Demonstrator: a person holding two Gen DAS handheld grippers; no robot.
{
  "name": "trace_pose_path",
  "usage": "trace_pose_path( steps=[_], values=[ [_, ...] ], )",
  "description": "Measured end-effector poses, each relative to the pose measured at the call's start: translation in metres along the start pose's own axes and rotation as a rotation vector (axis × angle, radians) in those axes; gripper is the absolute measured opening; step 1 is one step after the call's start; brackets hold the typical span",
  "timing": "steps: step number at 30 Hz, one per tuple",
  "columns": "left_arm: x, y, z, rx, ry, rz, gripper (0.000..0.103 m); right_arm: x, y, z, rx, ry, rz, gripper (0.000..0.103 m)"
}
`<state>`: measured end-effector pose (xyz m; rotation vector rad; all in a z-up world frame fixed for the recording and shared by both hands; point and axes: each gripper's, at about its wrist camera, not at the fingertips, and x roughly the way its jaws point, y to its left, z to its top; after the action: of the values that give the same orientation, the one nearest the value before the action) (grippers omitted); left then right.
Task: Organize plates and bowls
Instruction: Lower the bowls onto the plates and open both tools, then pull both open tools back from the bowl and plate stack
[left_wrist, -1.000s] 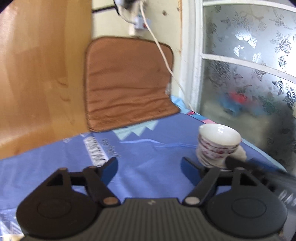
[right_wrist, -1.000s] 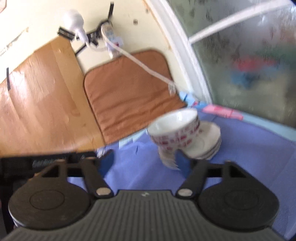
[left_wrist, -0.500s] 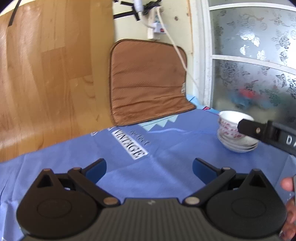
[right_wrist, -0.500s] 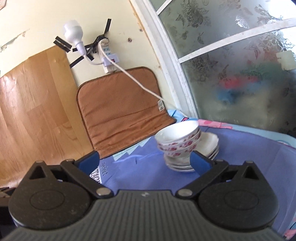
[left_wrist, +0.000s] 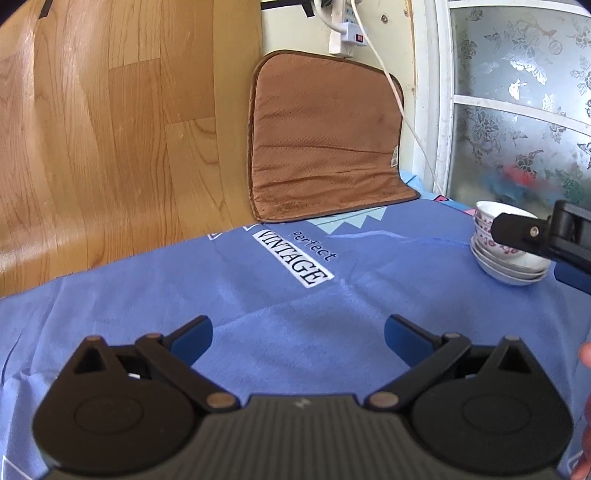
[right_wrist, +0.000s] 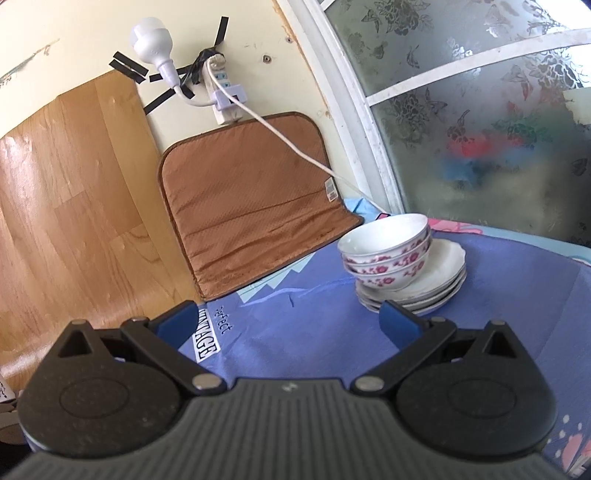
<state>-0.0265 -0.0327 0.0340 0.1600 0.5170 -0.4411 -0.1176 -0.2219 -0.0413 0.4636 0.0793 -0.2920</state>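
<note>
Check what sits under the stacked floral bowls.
The floral bowls sit nested on a stack of white plates lying on the blue cloth. The plates' centres are covered by the bowls.

blue cloth (left_wrist: 258, 295) (printed "VINTAGE") | brown cushion (right_wrist: 251, 199) against wall | power strip (right_wrist: 221, 96)

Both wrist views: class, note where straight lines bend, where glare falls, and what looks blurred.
Left wrist view: glare streaks the wood panel, and the window frame bows; right wrist view: the frame curves more strongly, and colours behind the frosted glass are smeared, while the stacked bowls stay sharp.
</note>
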Motion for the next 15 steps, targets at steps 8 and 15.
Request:
trace_pose_path(
  steps=[8,15],
  values=[
    [0.002,-0.002,0.000,0.017,-0.001,0.002,0.103,0.000,-0.004,0.004,0.036,-0.016,0.017,0.103],
    [0.000,-0.011,0.002,0.038,0.005,-0.014,0.103,-0.004,-0.011,0.006,0.069,-0.045,0.027,0.103]
  ],
)
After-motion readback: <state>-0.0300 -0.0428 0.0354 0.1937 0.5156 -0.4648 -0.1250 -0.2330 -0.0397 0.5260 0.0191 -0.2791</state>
